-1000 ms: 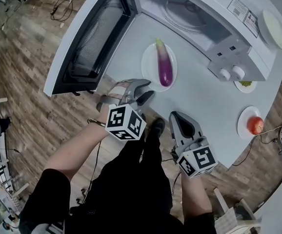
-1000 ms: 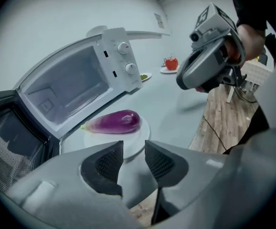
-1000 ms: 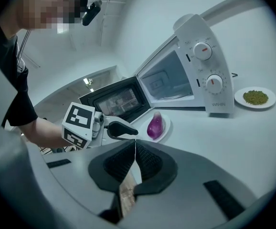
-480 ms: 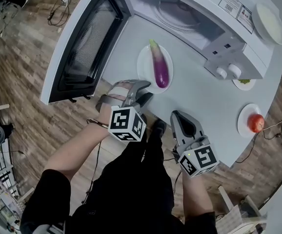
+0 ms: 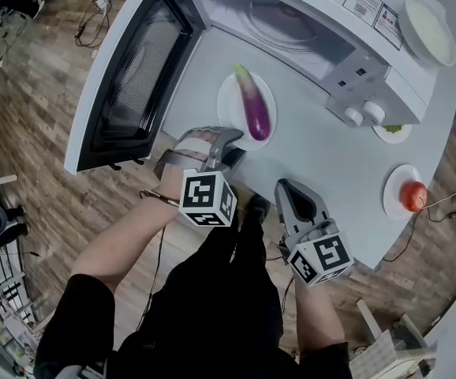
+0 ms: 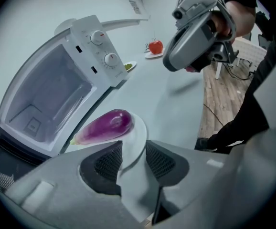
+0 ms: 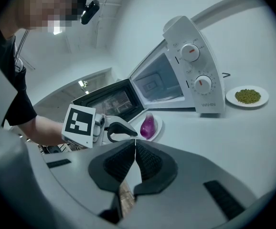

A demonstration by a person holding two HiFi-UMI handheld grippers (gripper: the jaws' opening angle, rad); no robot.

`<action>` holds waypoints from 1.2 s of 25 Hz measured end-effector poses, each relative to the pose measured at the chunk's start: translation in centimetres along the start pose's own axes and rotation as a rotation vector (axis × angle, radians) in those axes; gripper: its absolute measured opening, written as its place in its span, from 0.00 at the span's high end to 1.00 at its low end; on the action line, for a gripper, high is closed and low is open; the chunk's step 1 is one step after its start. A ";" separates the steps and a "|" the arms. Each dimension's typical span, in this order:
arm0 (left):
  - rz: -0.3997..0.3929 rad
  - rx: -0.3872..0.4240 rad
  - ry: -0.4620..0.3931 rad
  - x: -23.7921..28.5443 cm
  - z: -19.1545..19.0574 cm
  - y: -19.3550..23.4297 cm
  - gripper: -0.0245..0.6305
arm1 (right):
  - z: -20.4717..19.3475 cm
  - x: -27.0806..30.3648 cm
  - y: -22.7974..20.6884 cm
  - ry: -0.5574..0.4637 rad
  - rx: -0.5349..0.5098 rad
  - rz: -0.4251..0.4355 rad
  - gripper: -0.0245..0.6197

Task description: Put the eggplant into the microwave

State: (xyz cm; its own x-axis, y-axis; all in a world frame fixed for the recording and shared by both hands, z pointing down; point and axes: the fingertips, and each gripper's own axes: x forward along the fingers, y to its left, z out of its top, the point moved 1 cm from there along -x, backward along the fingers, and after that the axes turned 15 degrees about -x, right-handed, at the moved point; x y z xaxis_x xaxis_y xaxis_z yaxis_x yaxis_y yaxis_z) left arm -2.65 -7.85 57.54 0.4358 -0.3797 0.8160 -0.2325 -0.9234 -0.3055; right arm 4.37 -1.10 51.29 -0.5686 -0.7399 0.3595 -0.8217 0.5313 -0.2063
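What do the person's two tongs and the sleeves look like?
Both the left tongs and the right tongs are grey moulded plastic, with black textured pads inside. Each carries a white cube printed with black square markers. The person's short sleeve is black.

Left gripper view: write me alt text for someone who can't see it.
The fingers of the left gripper, which have just been opening, stand apart with the near rim of a white plate in the gap between them, and a purple eggplant lies on that plate. Behind it at left a white microwave stands open; the right gripper hangs at upper right.
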 end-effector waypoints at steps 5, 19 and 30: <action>0.001 0.031 0.017 0.1 0.1 0.0 0.75 | -0.4 -0.2 -0.1 0.002 0.006 0.001 0.94; 0.062 0.242 0.053 0.9 0.7 -0.9 0.85 | -1.5 -0.9 0.2 0.008 0.012 0.008 0.94; 0.083 0.332 0.059 1.2 0.5 -1.8 0.89 | -2.2 -1.4 0.6 0.015 0.022 0.006 0.94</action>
State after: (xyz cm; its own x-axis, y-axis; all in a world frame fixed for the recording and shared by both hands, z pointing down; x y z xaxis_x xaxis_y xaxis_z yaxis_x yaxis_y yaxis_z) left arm -1.24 -6.62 58.79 0.3740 -0.4591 0.8058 0.0345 -0.8614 -0.5068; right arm 4.81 1.14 52.65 -0.5734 -0.7302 0.3716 -0.8188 0.5266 -0.2287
